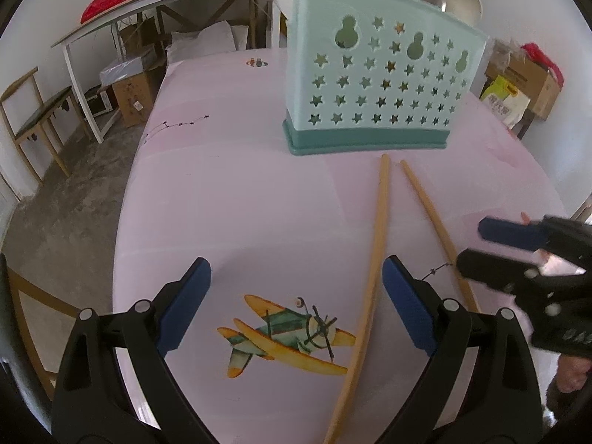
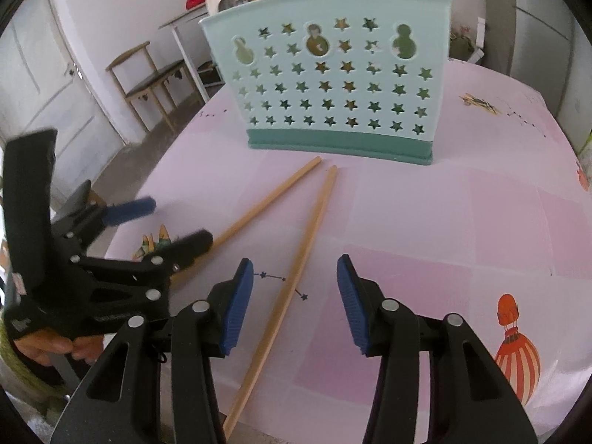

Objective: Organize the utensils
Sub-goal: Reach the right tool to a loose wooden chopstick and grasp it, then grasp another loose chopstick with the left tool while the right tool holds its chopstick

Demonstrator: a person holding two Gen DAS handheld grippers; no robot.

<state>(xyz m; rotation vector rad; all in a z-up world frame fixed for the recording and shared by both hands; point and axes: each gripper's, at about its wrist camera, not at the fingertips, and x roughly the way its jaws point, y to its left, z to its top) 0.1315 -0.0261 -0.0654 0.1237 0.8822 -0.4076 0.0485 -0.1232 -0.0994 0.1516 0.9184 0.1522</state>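
Note:
Two wooden chopsticks lie on the pink table in front of a mint-green utensil holder (image 1: 373,85) (image 2: 333,85) with star holes, which holds several wooden utensils. The left chopstick (image 1: 370,259) (image 2: 259,211) passes between my left gripper's (image 1: 296,292) open fingers, near the right finger. The right chopstick (image 1: 429,214) (image 2: 296,270) lies between my right gripper's (image 2: 296,296) open fingers. The right gripper also shows in the left wrist view (image 1: 473,244), and the left gripper in the right wrist view (image 2: 177,222). Both are empty.
The pink tablecloth (image 1: 240,192) has airplane and balloon prints. A wooden chair (image 2: 148,77), a white side table (image 1: 148,11) and cardboard boxes (image 1: 532,81) stand around the table. The table's near edge is close below both grippers.

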